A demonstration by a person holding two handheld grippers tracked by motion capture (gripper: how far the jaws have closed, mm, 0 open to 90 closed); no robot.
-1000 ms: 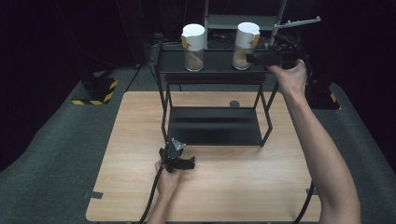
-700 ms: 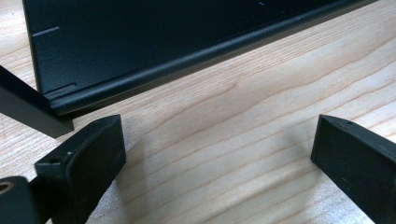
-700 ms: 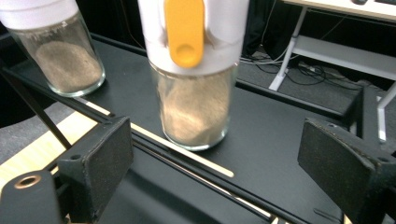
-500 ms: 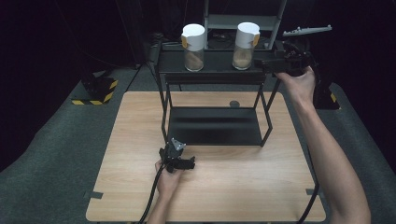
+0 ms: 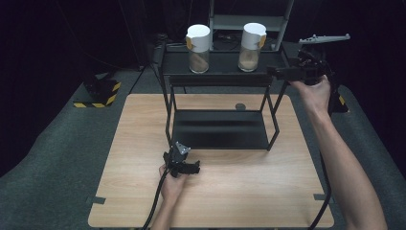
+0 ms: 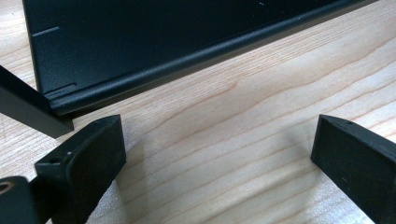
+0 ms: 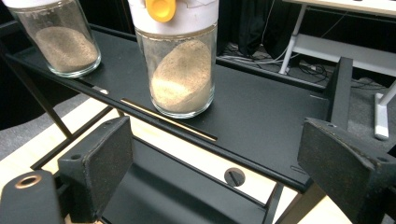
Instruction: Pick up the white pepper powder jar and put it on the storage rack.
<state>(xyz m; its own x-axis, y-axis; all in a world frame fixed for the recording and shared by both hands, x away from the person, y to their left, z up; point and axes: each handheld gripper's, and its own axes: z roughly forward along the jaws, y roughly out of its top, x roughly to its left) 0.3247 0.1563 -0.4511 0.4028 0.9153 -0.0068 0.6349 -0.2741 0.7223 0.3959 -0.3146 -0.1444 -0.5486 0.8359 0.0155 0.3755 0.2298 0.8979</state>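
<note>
Two glass jars with white lids and yellow tabs, each partly filled with tan powder, stand on the top shelf of a black metal rack (image 5: 225, 79). One jar (image 5: 198, 48) is at the left, the other (image 5: 252, 45) at the right. My right gripper (image 5: 274, 73) hovers level at the shelf's right end, pointing toward the right jar (image 7: 180, 70), open and empty, a short gap from it. The far jar (image 7: 63, 39) stands beyond. My left gripper (image 5: 192, 167) rests low over the table before the rack, open (image 6: 215, 140), with bare wood between its jaws.
The rack's lower shelf (image 6: 140, 46) lies just ahead of the left gripper, with a rack leg (image 6: 32, 109) beside it. A small dark disc (image 5: 240, 106) lies on the table behind the rack. A yellow-and-black striped base (image 5: 98, 91) sits on the floor at left.
My right gripper has drawn back to the right and slightly down, away from the right jar, which stays on the shelf. The left hand has kept still.
</note>
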